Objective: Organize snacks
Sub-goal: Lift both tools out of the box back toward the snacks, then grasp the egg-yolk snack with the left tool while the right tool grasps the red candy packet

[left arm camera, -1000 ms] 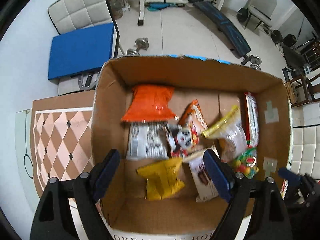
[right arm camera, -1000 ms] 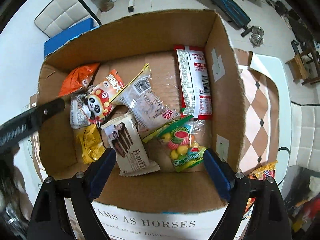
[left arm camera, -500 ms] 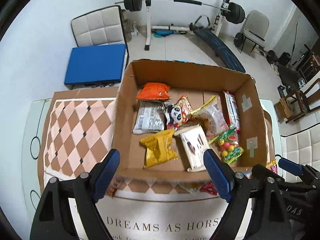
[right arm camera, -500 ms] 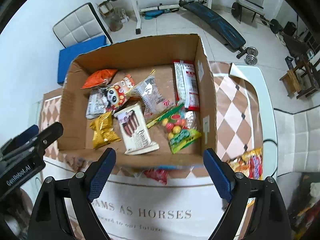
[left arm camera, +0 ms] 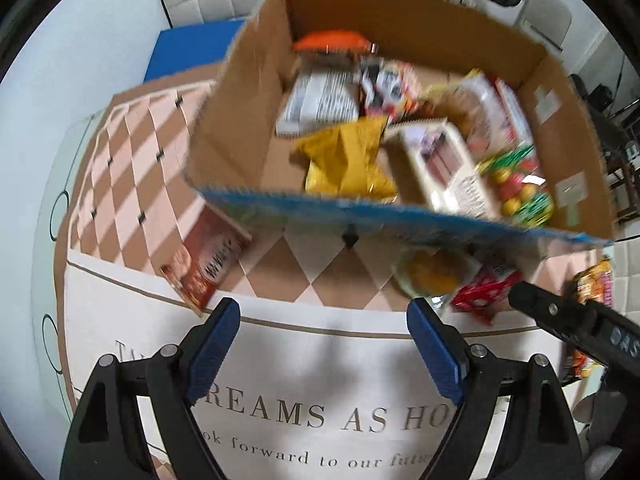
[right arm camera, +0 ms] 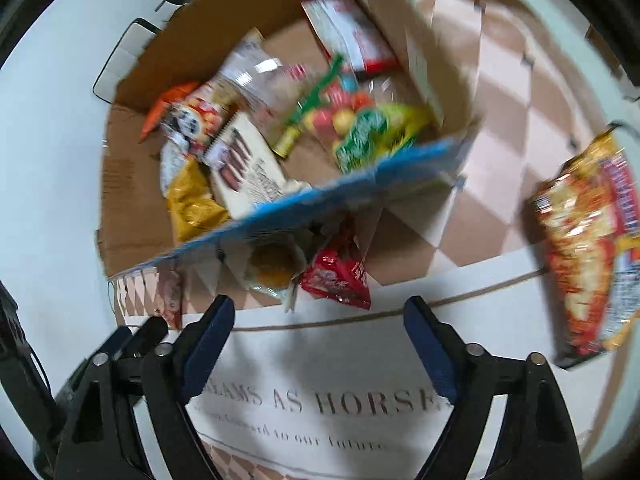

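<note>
- Both grippers have pulled back from over the cardboard box (left arm camera: 240,120) since 1 s ago; views now look past its near wall to the desk cloth (left arm camera: 280,360) in front, blurred.
- L gripper (left arm camera: 324,354): jaws wide apart, nothing between them, over bare cloth w/ printed lettering.
- R gripper (right arm camera: 320,350): jaws have just been closing a little, still well apart, nothing between the pads; its tip shows at right edge of left wrist view.
- Box sits on the checkered part of the cloth; blue trim along near rim.
- Inside box, loose pile: orange bag (left arm camera: 330,42) at far wall, yellow bag (left arm camera: 344,160) near front wall, white choc-stick pack (left arm camera: 440,160) just beside it, green candy bag (left arm camera: 520,188) toward right wall, red/white flat pack (right arm camera: 348,32) against right wall.
- Outside box, on desk at foot of front wall: red-brown packet (left arm camera: 208,264) by the front-left corner, clear pack w/ orange-yellow content (right arm camera: 272,266) near mid, small red packet (right arm camera: 340,272) touching it on the right.
- Large red/yellow snack bag (right arm camera: 588,240) lies well apart, toward right edge of desk.
- Labels too blurred to read.
</note>
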A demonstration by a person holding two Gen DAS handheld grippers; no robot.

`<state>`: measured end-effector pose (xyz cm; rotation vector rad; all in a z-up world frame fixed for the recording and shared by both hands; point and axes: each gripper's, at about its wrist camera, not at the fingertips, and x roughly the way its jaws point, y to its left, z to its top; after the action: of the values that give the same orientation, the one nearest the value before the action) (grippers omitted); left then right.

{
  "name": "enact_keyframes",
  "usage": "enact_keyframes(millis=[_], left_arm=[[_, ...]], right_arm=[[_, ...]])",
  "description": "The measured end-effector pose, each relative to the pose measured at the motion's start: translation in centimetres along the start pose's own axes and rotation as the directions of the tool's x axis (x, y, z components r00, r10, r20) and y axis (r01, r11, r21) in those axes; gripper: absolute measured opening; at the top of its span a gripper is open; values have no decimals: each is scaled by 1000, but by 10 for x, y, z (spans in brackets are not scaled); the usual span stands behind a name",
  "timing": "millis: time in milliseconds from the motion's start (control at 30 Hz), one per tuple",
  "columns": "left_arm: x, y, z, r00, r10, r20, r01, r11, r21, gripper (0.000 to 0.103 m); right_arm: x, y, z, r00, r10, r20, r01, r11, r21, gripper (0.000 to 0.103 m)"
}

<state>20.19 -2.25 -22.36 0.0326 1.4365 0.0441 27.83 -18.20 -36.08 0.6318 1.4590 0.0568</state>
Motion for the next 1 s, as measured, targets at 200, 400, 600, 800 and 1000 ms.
enact_keyframes(millis=[200,400,600,800,1000], left_arm=[[29,-5,-13,1000,-4,-29,5,1000,6,85],[37,-18,-11,997,-60,-40,60,998,10,85],[53,-57,-6,991,-106,-79,109,994,31,85],[81,-84,0,984,-114,-137,114,993,-2,85],[70,-96,-2,991,-119,-56,118,993,-19,54]], right_arm=[[47,-13,2,999,51,-4,-51,997,51,52],[42,-20,-8,998,-20,64,19,1000,14,38],[21,-53,-19,992,-84,89,80,995,53,38],[21,-68,-29,987,-125,96,118,990,71,38],[23,-77,-37,985,-145,92,138,988,76,38]])
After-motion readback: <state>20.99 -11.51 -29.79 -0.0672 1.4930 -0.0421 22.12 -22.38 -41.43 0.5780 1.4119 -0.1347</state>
